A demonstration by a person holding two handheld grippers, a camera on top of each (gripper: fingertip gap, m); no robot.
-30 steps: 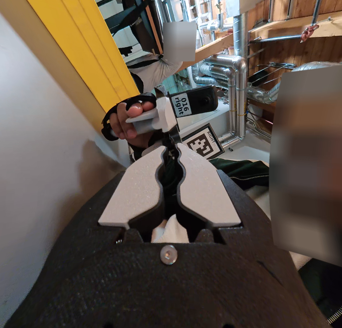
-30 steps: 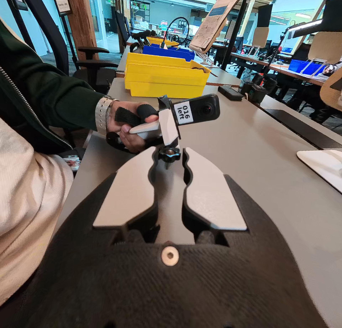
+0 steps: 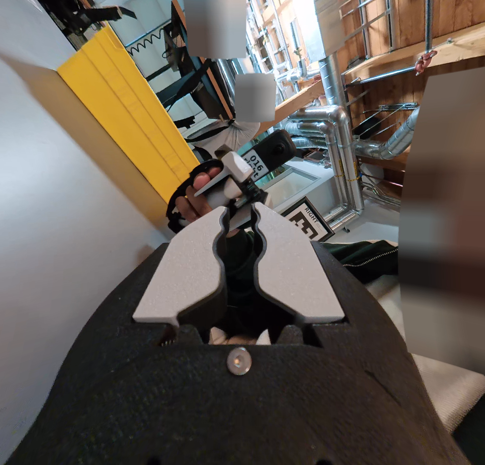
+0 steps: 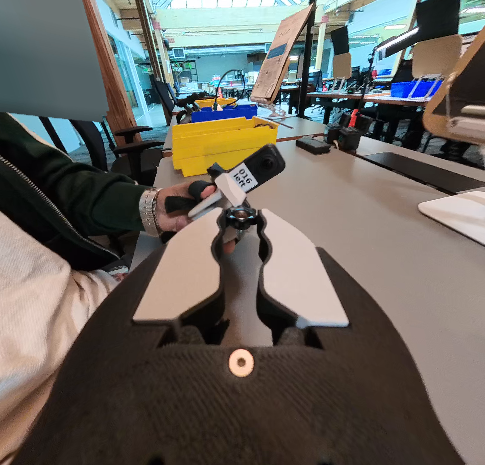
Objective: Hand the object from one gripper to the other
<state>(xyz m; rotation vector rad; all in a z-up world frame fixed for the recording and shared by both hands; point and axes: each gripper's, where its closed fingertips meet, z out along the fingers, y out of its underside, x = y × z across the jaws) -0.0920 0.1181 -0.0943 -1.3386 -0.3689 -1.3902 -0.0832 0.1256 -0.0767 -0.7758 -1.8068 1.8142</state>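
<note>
My left gripper (image 3: pixel 240 208) has its grey fingers (image 3: pixel 189 266) a narrow gap apart, and I see nothing gripped between them. My right gripper (image 4: pixel 240 212) is open a little wider and also holds nothing that I can see. The two grippers face each other closely above the grey table (image 4: pixel 354 229). In each view the other gripper's black camera (image 3: pixel 275 150) (image 4: pixel 262 163) rises just beyond the fingertips, held by a hand (image 4: pixel 173 210). A black mount knob (image 4: pixel 240 217) on the left gripper shows between the right fingertips. No separate object to hand over is in view.
A yellow bin (image 4: pixel 223 142) stands at the table's far left edge, also in the left wrist view (image 3: pixel 126 126), with a blue bin (image 4: pixel 223 113) behind it. A white flat item (image 4: pixel 456 213) lies at the right. Black boxes (image 4: pixel 312 146) sit farther back. The person's torso and green sleeve (image 4: pixel 78 189) fill the left. The tips of both grippers are at nearly the same place.
Both grippers have tilted upward and shifted. The left gripper's fingers stand slightly wider apart than before. The right gripper's gap is about the same.
</note>
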